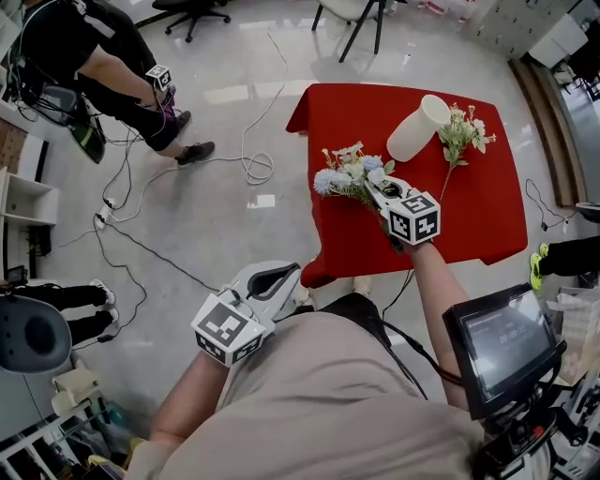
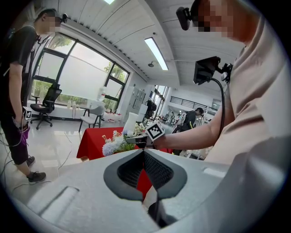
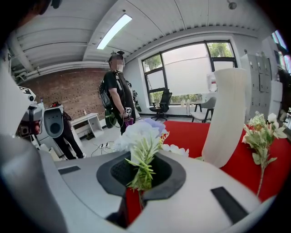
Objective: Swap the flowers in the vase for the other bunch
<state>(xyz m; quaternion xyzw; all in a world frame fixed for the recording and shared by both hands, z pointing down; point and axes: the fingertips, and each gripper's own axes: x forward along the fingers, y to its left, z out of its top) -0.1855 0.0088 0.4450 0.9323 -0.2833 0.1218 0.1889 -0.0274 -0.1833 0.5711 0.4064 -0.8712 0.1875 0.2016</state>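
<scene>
A white vase [image 1: 419, 127] stands empty near the far middle of the red table [image 1: 487, 216]. It rises just right of my right gripper in that gripper's view [image 3: 225, 118]. My right gripper [image 1: 372, 184] is over the table's left part, shut on the stems of a blue and white flower bunch [image 1: 345, 174]; its blooms stick out past the jaws [image 3: 142, 136]. The other bunch [image 1: 463, 133], pale with green leaves, lies on the cloth to the vase's right [image 3: 259, 134]. My left gripper [image 1: 270, 281] is off the table near my body, jaws together with nothing between them [image 2: 144, 152].
A person in black [image 1: 103, 56] stands on the floor at the far left. Cables [image 1: 253, 164] trail over the floor left of the table. A small monitor [image 1: 506, 342] on a rig is at the lower right. A chair [image 1: 361, 14] stands beyond the table.
</scene>
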